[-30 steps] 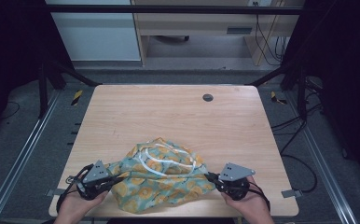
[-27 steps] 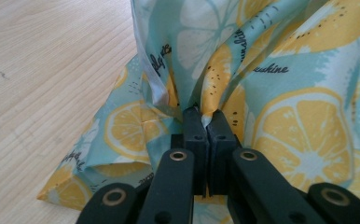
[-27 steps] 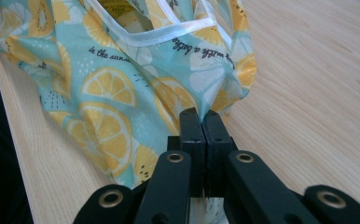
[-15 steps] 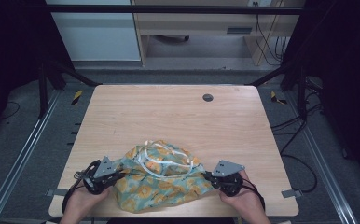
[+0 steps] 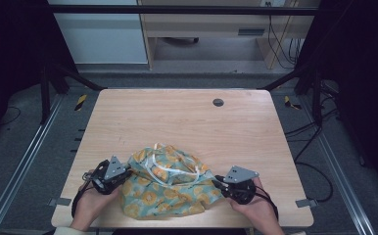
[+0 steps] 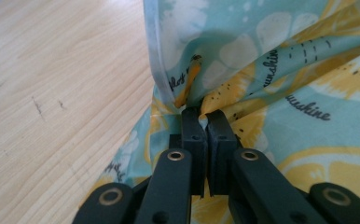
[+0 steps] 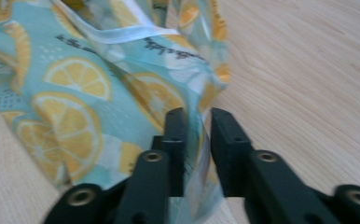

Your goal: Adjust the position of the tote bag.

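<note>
Lemon-print cloth near the table's front edge: my right gripper jaws just eased apart, hem loose between them; left gripper clamps its corner.

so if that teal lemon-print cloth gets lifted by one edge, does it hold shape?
Probably not: the teal lemon-print cloth lies crumpled in soft folds, so it should droop. Likely light, since it bunches loosely. The thin edge between the right tool may slip out, as the jaws have just been opening.
</note>
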The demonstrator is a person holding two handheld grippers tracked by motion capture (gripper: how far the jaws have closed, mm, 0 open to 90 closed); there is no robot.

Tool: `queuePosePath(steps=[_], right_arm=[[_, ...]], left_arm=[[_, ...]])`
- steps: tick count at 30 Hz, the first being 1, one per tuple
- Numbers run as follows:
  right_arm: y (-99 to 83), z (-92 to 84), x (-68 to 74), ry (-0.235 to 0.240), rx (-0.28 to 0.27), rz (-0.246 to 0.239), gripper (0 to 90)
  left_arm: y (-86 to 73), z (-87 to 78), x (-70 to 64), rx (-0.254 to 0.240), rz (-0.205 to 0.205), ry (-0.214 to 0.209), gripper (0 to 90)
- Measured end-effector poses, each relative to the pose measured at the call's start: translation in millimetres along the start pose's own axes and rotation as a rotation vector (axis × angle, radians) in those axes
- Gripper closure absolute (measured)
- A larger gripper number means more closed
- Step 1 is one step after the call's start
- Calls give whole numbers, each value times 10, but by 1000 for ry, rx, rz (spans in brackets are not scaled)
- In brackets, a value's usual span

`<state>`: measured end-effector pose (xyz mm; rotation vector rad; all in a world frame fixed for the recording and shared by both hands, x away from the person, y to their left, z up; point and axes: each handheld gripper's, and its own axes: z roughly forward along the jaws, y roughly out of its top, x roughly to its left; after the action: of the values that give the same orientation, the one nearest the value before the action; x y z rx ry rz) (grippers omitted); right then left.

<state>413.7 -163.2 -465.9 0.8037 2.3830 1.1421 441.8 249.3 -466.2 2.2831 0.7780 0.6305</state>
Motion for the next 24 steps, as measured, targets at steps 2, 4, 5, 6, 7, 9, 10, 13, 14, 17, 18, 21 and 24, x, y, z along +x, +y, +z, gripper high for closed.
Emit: queuePosePath(steps=[2, 4, 5, 6, 7, 9, 10, 13, 14, 17, 18, 21, 24], right_arm=[[-8, -11, -19, -15, 1, 18, 639], [-5, -33, -26, -29, -15, 27, 553], [-4, -44, -26, -32, -19, 25, 505], [-6, -54, -20, -35, -25, 30, 450], [-10, -69, -15, -46, -24, 33, 403], [-17, -89, -19, -58, -25, 43, 331], [-20, -102, -23, -63, -30, 52, 295], [-25, -140, -40, -66, -43, 79, 206], [-25, -158, -42, -71, -49, 83, 170], [6, -228, -44, -71, -66, 91, 109], [19, -252, -44, -70, -69, 83, 107], [120, -331, -51, -43, -82, 67, 152], [245, -380, -70, -31, -102, 51, 187]], left_arm=[[-2, 7, 8, 3, -10, 0, 877], [-1, 14, 13, 2, -14, -1, 875], [-3, 23, 9, -3, -22, -3, 872], [-5, 22, 7, 0, -22, -2, 868], [-6, 18, 1, -2, -29, -3, 864], [-11, -5, 5, 3, -22, -5, 848], [-14, -17, 3, 1, -27, -5, 831], [-27, -54, -19, -26, -59, 14, 698], [-29, -87, -28, -39, -69, 20, 630], [-32, -178, -43, -75, -87, 32, 475], [-33, -209, -43, -93, -101, 28, 425], [-25, -303, -36, -135, -102, 9, 329], [12, -393, -21, -169, -103, -4, 285]])
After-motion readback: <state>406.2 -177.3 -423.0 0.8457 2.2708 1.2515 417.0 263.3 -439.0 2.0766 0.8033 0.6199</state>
